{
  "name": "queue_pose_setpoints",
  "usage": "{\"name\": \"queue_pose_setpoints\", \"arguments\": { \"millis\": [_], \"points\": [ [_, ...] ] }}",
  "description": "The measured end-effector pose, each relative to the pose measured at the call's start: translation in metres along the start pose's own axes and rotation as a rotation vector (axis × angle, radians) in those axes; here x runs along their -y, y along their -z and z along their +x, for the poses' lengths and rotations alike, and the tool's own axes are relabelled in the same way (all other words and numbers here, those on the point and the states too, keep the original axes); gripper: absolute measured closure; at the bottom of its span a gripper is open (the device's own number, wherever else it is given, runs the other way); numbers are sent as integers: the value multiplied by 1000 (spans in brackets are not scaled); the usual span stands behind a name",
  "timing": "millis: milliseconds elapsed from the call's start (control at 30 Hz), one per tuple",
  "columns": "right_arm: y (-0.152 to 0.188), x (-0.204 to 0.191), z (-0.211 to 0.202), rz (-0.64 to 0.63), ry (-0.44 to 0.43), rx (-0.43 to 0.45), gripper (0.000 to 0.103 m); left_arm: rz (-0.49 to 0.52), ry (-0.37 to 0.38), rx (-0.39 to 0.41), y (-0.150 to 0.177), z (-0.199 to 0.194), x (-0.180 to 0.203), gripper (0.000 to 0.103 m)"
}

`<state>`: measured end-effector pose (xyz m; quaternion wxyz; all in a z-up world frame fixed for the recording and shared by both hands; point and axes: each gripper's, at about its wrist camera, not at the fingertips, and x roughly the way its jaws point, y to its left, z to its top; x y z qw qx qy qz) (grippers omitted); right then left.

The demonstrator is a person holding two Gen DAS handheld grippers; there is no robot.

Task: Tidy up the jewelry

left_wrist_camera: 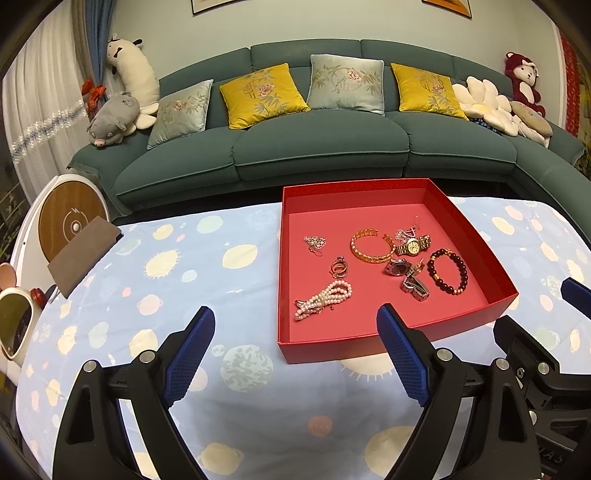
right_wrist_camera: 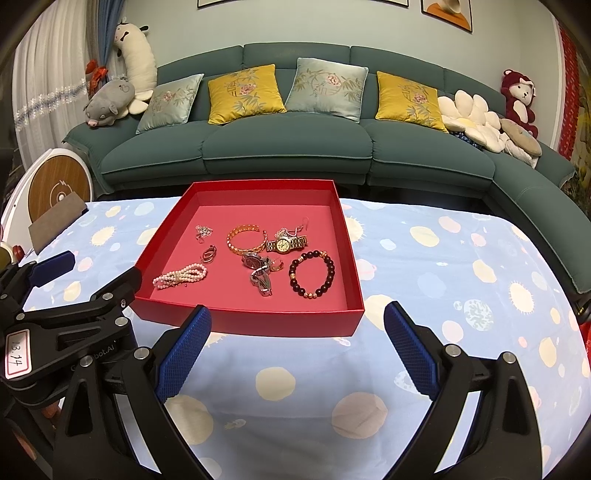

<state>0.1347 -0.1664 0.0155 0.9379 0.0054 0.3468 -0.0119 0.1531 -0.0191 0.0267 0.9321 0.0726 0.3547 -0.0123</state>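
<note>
Red box [right_wrist_camera: 258, 325] holds pearl strand [right_wrist_camera: 180, 277], gold bangle [right_wrist_camera: 245, 240], watches.

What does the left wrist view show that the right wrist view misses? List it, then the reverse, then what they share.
Only the left wrist view: white-framed sunglasses at the table's left edge, and the right claw seen from its side, open.

Only the right wrist view: a handwritten label on the left tool's body, a second framed picture on the wall, and the left claw from its side, open.

Both: the red tray holding the pearl bracelet, gold bangle, gold watch and dark bead bracelet, plus the planet-print cloth and green sofa.
</note>
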Motion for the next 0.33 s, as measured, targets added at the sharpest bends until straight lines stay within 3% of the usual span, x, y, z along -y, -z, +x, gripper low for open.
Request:
{"name": "queue_pose_setpoints", "arguments": {
  "millis": [333],
  "points": [
    [3,0,-1,3,10,10,8,-12,8,-27,-2,3,-1,16]
  ]
}}
